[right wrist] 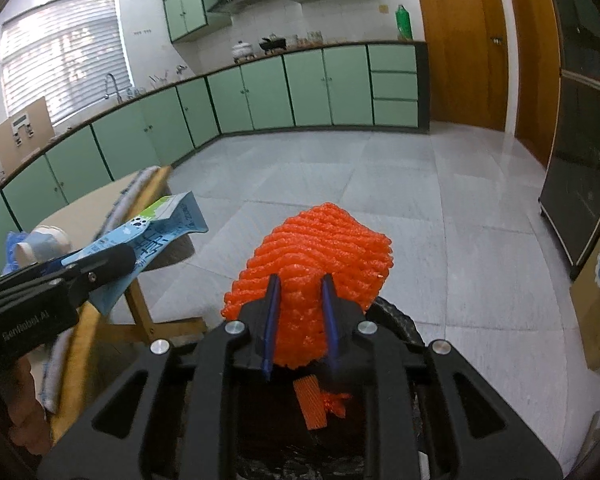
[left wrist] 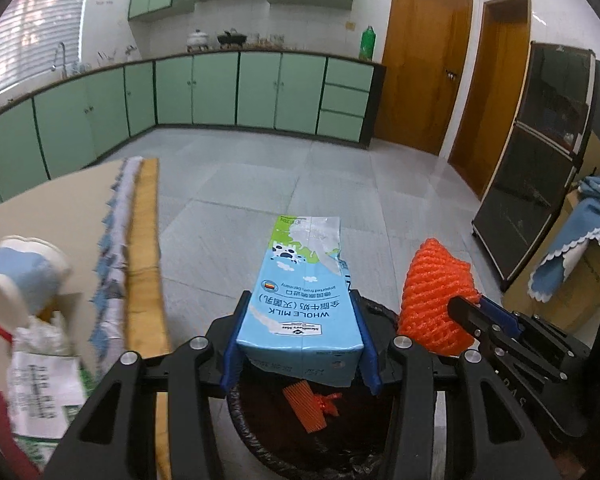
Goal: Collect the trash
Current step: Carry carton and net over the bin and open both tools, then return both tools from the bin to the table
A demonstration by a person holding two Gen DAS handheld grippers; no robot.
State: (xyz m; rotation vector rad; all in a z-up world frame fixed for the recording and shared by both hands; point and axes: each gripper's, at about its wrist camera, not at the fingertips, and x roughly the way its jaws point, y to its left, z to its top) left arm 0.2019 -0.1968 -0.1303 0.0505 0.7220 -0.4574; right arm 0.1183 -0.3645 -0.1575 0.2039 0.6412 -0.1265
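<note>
Lying at the far left of the left wrist view, a bench (left wrist: pixel 60 204) carries a tipped paper cup (left wrist: pixel 28 268), crumpled white plastic and a printed paper slip (left wrist: pixel 44 384) — litter resting on its pale top. A blue-and-white fringed cloth (left wrist: pixel 118 240) hangs along the bench's near edge beside a wooden rail (left wrist: pixel 146 256).

Next comes the left claw (left wrist: pixel 300 320), pinching a light blue whole milk carton (left wrist: pixel 304 280) between its blue pads; the carton points away from the camera, its torn top toward the floor tiles. It hangs just above a bin lined with a black bag (left wrist: pixel 260 440), where an orange ridged scrap (left wrist: pixel 306 406) already lies.

Further right, the right claw (right wrist: pixel 300 304) has its narrow blades pressing into an orange foam fruit net (right wrist: pixel 320 248) — the net bulges out ahead of the fingertips and is squeezed thin between them. It too sits over the bin's rim (right wrist: pixel 396 320), just beside the carton.

Behind stand green cabinets (right wrist: pixel 260 92) under a worktop, a wooden door (right wrist: pixel 460 40) and, at the far right, a dark glass-fronted cupboard (right wrist: pixel 580 160).
</note>
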